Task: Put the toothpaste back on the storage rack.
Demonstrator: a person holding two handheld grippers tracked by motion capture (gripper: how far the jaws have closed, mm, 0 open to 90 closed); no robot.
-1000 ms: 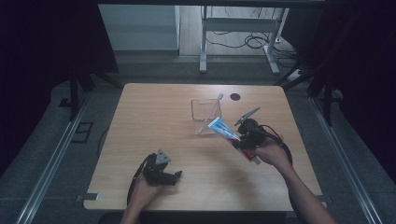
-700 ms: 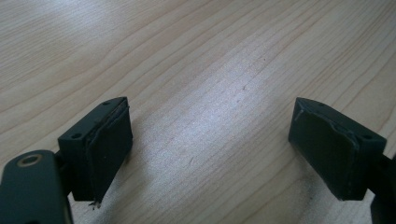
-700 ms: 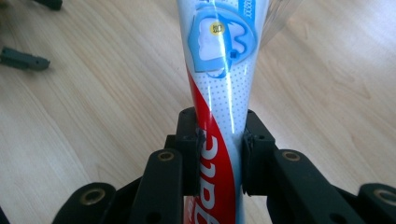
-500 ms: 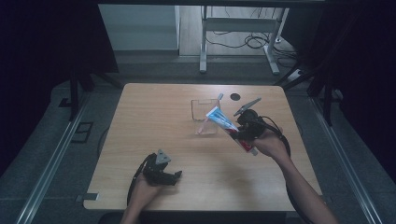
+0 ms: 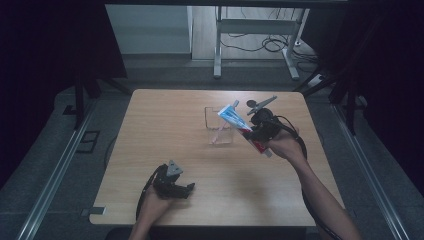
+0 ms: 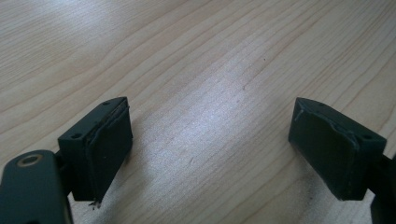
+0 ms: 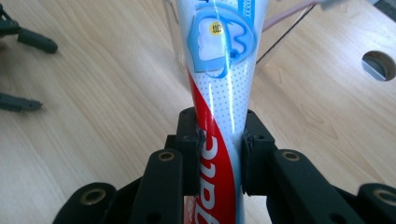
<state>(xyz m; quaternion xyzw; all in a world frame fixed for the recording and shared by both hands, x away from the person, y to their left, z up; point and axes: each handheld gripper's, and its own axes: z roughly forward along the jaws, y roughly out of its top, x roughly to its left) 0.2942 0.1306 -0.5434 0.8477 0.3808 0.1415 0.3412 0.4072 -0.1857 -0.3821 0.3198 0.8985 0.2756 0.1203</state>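
My right gripper point(image 5: 256, 131) point(image 7: 219, 149) is shut on a red, white and blue toothpaste tube point(image 5: 239, 123) point(image 7: 220, 88), held above the wooden table point(image 5: 160, 125) at the right. The tube slants up and to the left, its flat end over a clear plastic cup point(image 5: 219, 126) point(image 7: 285, 32) with a pink toothbrush inside. My left gripper point(image 5: 184, 190) point(image 6: 210, 149) rests low over the table near the front edge, jaws open with bare wood between them.
A round cable hole point(image 5: 252, 104) point(image 7: 379, 65) lies in the table behind the right gripper. A metal desk frame point(image 5: 255, 30) and cables stand on the floor beyond the table. Dark curtains flank both sides.
My right gripper has lifted the toothpaste tube up and away from me, bringing its far end over the clear cup. The left gripper has stayed in place.
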